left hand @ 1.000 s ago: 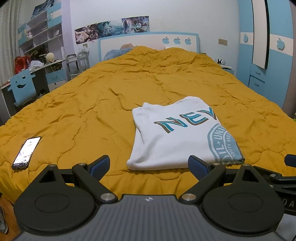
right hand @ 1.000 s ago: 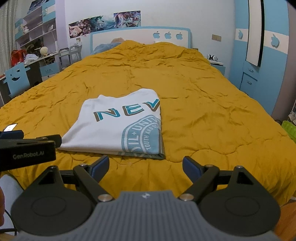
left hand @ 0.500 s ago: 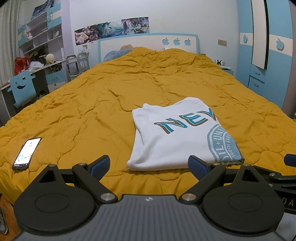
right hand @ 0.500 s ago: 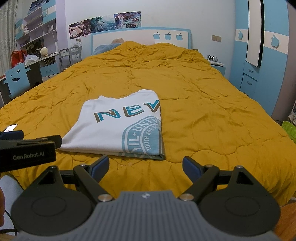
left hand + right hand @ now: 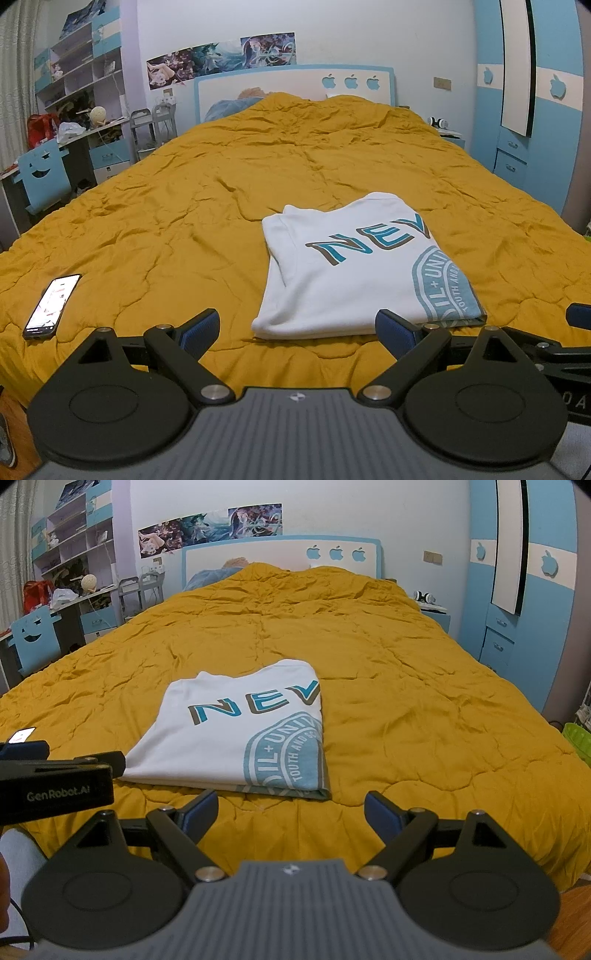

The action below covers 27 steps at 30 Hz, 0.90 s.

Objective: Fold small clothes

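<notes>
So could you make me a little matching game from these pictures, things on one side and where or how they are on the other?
Things:
1. T-shirt
2. phone
3. headphones
4. left gripper

Descriptions:
A. on the bedside stand
B. folded on the quilt
C. open, holding nothing
D. screen lit, near the bed's left edge

Pairs: 1-B, 2-D, 3-A, 4-C

A home bedroom: a wide bed under a rumpled mustard-yellow quilt, a white headboard with blue apple cut-outs, a tall blue and white wardrobe, anime posters and cluttered wall shelves
</notes>
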Tool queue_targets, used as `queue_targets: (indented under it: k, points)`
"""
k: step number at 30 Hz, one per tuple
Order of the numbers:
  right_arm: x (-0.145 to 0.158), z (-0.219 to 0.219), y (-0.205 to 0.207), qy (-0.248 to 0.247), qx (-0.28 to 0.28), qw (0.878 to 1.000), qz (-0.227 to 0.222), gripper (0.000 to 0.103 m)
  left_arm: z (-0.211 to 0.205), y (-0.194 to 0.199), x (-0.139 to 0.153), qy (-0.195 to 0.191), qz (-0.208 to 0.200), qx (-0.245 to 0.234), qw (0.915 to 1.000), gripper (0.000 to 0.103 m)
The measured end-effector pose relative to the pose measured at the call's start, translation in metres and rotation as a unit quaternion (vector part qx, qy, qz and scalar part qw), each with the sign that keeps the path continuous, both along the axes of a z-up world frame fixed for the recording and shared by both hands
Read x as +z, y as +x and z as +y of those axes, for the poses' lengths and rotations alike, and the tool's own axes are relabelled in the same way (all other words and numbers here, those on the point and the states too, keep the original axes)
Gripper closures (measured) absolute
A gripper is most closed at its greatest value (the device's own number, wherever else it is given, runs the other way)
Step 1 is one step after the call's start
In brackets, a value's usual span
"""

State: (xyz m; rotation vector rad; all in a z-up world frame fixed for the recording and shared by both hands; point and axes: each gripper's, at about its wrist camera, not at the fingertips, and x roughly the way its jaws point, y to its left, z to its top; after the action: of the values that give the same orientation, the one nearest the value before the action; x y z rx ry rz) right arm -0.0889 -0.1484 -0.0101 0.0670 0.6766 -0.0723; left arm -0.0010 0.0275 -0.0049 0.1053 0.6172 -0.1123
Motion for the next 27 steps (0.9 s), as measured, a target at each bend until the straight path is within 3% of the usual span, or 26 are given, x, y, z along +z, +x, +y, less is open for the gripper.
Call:
queue_targets:
  k: [27]
  points:
    - [0.0005, 0.0021, 0.0001, 0.000, 0.001, 1.000, -0.001, 0.021, 0.0012, 0.0007, -0.0005, 0.000, 0.001, -0.002, 1.0000, 0.000]
